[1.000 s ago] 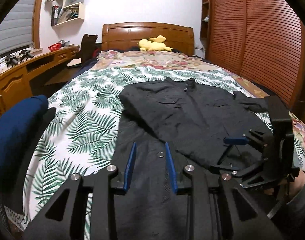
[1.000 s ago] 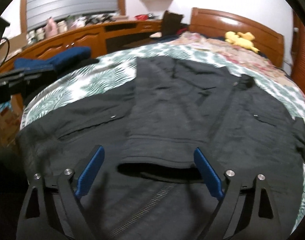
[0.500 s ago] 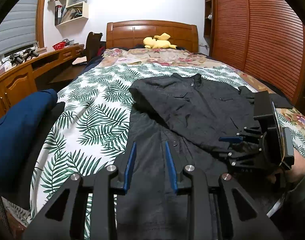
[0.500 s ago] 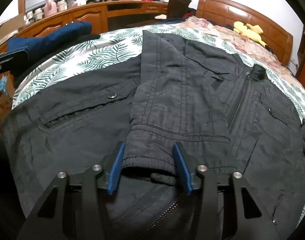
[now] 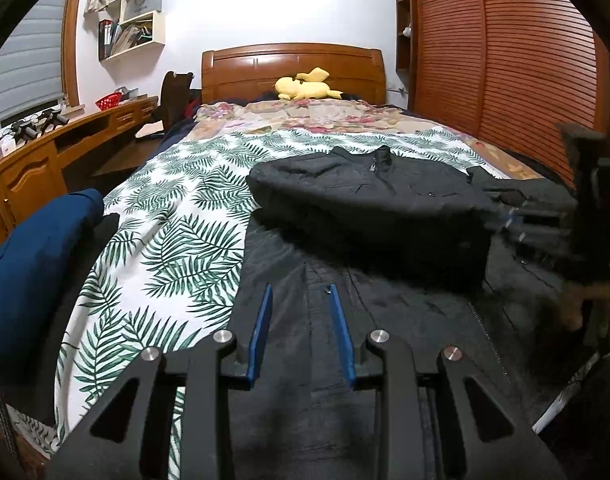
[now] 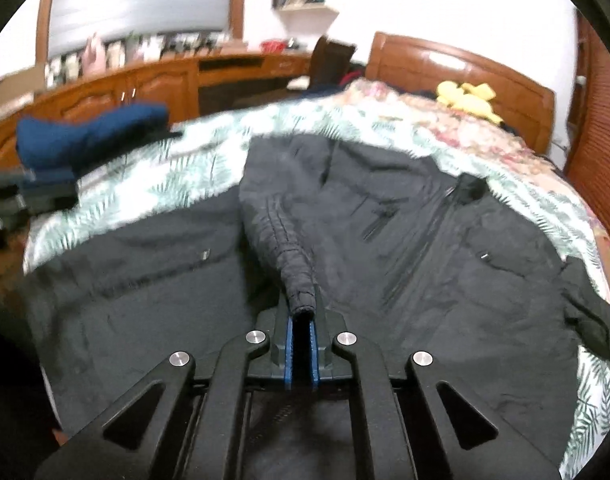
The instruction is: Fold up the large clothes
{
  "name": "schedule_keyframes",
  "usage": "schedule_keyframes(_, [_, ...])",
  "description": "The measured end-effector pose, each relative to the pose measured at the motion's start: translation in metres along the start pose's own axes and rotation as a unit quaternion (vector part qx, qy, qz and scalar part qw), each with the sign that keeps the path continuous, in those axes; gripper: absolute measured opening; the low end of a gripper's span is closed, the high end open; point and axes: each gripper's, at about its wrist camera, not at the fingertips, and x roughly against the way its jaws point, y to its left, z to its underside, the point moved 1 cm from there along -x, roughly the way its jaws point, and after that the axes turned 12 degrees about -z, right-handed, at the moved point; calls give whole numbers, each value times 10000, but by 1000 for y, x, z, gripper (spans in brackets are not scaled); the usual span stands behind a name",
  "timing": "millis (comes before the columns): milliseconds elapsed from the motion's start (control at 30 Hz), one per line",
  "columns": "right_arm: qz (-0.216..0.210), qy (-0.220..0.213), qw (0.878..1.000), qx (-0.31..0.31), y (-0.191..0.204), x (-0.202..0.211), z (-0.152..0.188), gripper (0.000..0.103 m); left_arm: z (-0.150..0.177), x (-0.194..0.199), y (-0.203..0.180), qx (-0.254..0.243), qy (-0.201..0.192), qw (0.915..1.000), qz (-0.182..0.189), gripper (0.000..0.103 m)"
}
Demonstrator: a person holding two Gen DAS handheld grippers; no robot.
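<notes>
A large black jacket point(image 5: 369, 216) lies spread on the bed, collar toward the headboard; it also shows in the right wrist view point(image 6: 445, 264). One sleeve point(image 6: 281, 236) is folded across the jacket's front. My right gripper point(image 6: 301, 328) is shut on that sleeve's cuff and holds it lifted off the jacket. The right gripper shows blurred at the right edge of the left wrist view point(image 5: 545, 224). My left gripper point(image 5: 299, 312) is open and empty, low over the jacket's hem near its left side.
The bed has a leaf-print cover point(image 5: 173, 216) and a wooden headboard point(image 5: 293, 68) with a yellow plush toy point(image 5: 305, 88). A blue garment point(image 5: 37, 260) lies at the bed's left edge. A wooden desk point(image 5: 45, 152) runs along the left, slatted wardrobe doors point(image 5: 505, 80) along the right.
My right gripper closed from wide open onto the sleeve cuff and lifted it. My left gripper stayed open and rose slightly over the hem.
</notes>
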Motion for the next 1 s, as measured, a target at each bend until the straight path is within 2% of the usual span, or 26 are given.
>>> schedule_keyframes(133, [210,-402,9989,-134,-13,37,-9,3,0,-1,-5,-47,-6,10000,12,28])
schedule_keyframes(300, [464,-669,9962,-312,-29,71,-9,3,0,-3,-12,-78,-6,9999,63,28])
schedule_keyframes(533, [1035,-562,9905,-708,-65,88,8,3,-3,-1,-24,-144,-64,9998,150,28])
schedule_keyframes(800, [1339,-354,9841,-1110,-98,90,34,4,-6,-3,-36,-208,-81,9995,242,28])
schedule_keyframes(867, [1560,-274,9805,-1160,-103,86,38,26,-7,-2,-39,-205,-109,9993,285,28])
schedule_keyframes(900, [1707,-248,9788,-1103,-104,86,40,31,-7,-1,-41,-214,-129,9993,296,28])
schedule_keyframes(967, [1896,-229,9763,-1019,-107,86,43,54,-8,0,-45,-237,-165,9991,309,28])
schedule_keyframes(1000, [1919,-249,9759,-1010,-109,86,44,56,-8,0,-46,-245,-169,9991,310,28])
